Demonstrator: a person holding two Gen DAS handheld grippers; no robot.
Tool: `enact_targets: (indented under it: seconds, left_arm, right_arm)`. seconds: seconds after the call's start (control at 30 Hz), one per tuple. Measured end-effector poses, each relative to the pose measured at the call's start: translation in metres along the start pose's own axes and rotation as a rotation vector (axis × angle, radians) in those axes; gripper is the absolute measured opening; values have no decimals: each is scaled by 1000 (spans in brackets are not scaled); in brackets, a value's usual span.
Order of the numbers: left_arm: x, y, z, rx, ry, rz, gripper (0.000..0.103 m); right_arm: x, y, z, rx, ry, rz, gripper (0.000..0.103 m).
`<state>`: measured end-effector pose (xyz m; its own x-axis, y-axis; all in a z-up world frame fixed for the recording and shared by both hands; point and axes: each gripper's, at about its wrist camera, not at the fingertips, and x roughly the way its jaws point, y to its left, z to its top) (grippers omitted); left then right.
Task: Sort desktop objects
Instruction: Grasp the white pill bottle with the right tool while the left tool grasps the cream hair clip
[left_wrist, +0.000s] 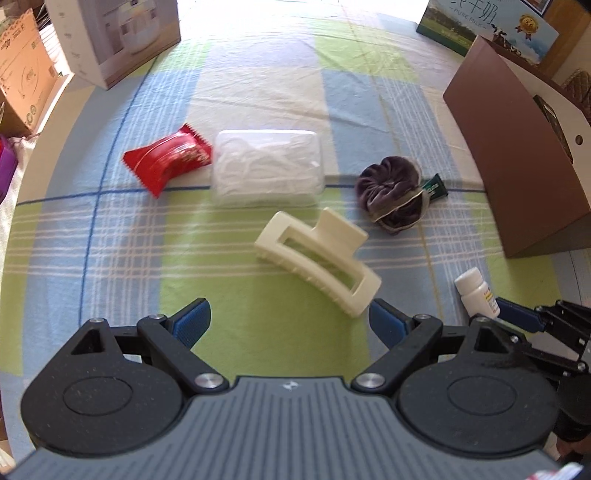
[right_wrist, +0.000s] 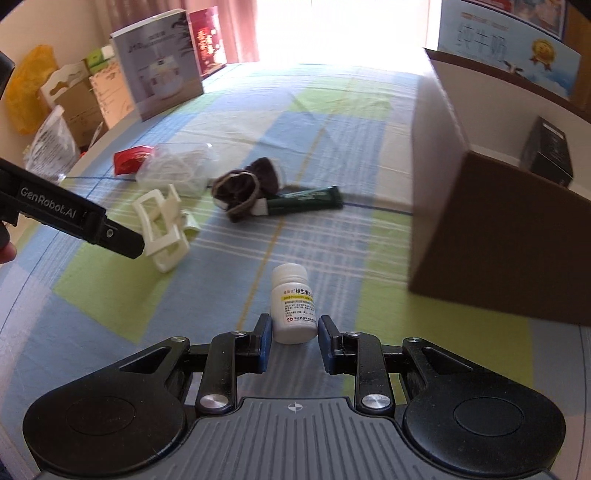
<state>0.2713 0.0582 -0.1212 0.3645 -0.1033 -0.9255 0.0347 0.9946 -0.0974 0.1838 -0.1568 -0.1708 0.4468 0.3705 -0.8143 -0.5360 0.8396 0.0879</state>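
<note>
A cream hair claw clip (left_wrist: 317, 258) lies on the checked cloth just ahead of my left gripper (left_wrist: 290, 319), which is open wide with nothing between its blue pads. In the right wrist view the clip (right_wrist: 162, 225) sits beside one black finger (right_wrist: 122, 240) of that gripper. My right gripper (right_wrist: 294, 339) is shut on a white pill bottle (right_wrist: 293, 306), pads against both its sides. The bottle (left_wrist: 474, 293) stays upright. Farther back lie a red snack packet (left_wrist: 168, 160), a clear box of white cables (left_wrist: 267, 168), a purple scrunchie (left_wrist: 391, 192) and a dark green tube (right_wrist: 306, 203).
A tall brown box (right_wrist: 509, 236) stands at the right, holding a small black box (right_wrist: 550, 155). A white appliance carton (left_wrist: 114, 37) and cardboard boxes (left_wrist: 22, 70) line the far left edge. A milk carton (left_wrist: 491, 26) stands at the back right.
</note>
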Motion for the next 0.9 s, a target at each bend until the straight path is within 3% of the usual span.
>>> enact_targets:
  seconds: [0.3,0.5,0.7,0.9]
  left_arm:
    - [24,-9,17,-18,-2,10,91]
    - [12,16,8,-22,-13,-1,79]
    - [1,40,-2,-1,-25,41,74]
    - [1,25,7,48,-72,19,78]
  right_arm:
    - [0,-9,-4,41,13,-19,24]
    - [0,-9,-5,36,14,-14,24]
    - [2,-8,-3,31,13,-10,25]
    - [3,-8,-1,39,13,-1,29]
